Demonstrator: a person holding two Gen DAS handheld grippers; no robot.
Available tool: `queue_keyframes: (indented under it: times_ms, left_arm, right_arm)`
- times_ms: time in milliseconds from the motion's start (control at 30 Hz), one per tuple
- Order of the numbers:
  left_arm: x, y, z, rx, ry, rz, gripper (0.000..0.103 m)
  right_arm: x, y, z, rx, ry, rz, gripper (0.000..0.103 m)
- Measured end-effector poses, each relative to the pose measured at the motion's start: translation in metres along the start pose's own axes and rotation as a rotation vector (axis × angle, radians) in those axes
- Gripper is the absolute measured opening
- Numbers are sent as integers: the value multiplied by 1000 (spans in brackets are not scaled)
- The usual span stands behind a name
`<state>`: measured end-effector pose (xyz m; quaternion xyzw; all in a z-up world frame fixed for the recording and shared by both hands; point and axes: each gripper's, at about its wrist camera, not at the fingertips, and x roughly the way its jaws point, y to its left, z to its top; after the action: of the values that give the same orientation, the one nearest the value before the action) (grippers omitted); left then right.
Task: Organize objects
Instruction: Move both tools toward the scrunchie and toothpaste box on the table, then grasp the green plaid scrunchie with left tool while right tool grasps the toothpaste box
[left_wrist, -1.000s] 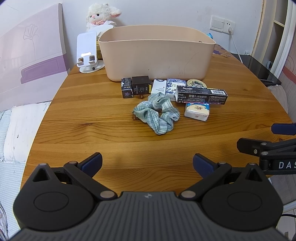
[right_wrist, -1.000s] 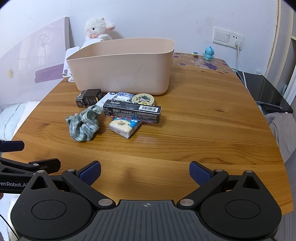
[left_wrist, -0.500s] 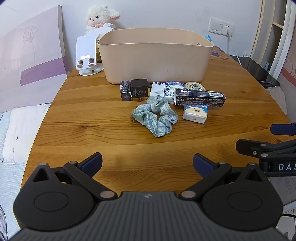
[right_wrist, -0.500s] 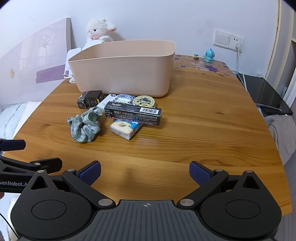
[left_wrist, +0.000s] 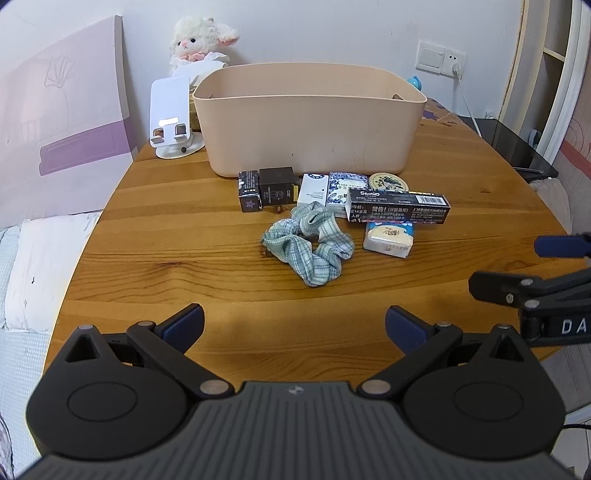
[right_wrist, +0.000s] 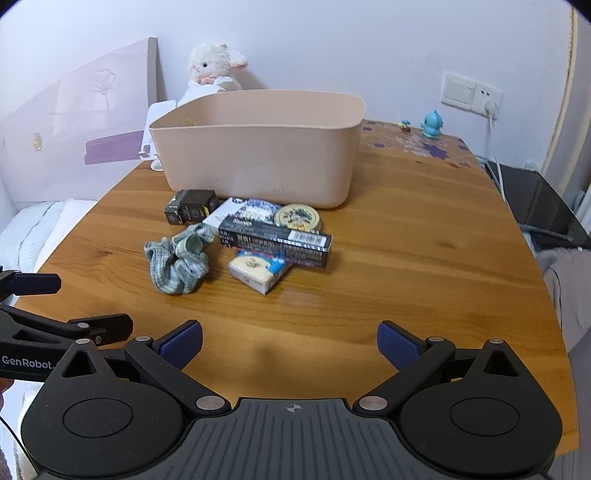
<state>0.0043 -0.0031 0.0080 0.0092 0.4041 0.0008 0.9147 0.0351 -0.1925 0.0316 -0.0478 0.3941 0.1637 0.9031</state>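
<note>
A beige bin (left_wrist: 308, 122) stands at the back of the wooden table (left_wrist: 184, 258); it also shows in the right wrist view (right_wrist: 258, 147). In front of it lie small black boxes (left_wrist: 266, 188), white and patterned boxes (left_wrist: 332, 188), a round tin (left_wrist: 388, 181), a long black box (left_wrist: 399, 209), a tissue pack (left_wrist: 388, 240) and a green plaid scrunchie (left_wrist: 310, 245), which also shows in the right wrist view (right_wrist: 177, 262). My left gripper (left_wrist: 293, 325) is open and empty, short of the scrunchie. My right gripper (right_wrist: 290, 343) is open and empty near the front edge.
A white phone stand (left_wrist: 173, 118) and a plush lamb (left_wrist: 201, 40) sit behind the bin on the left. A small blue figure (right_wrist: 431, 124) stands at the back right. A bed (left_wrist: 29, 266) lies left of the table, a dark side table (right_wrist: 546, 210) right.
Both grippers have tilted and drawn back slightly, so the objects sit lower in the views. Nothing on the table has moved and both grippers stay open.
</note>
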Motion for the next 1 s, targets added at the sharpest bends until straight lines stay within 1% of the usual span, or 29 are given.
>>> queue_keyframes:
  times_ms: [167,267,400,467,733,900,1000]
  left_arm:
    - [9,2,5,-8,1,11,103]
    - [17,4,10,-9,4,16,103]
    - [25,5,16,-7,3,20,103]
    - [30,6,20,-10,3,19,103]
    - [56,7,34,-22,21,6,103]
    - [75,11,40,-34,49,-8,103]
    - [85,14,42,-41,66,-9,103]
  right_arm:
    - [7,-1,13,-65,-31,-16,102]
    - [16,-2,22,-109,-29,-13,102]
    - [28,-5,29,-153,-15,0,96]
    - [34,-7,32,-166,-12,5,96]
    - [59,-15,47,-183,1,63,96]
    - [75,-16,58,-206,13,105,96]
    - [87,-15,63,-224,33,122,94]
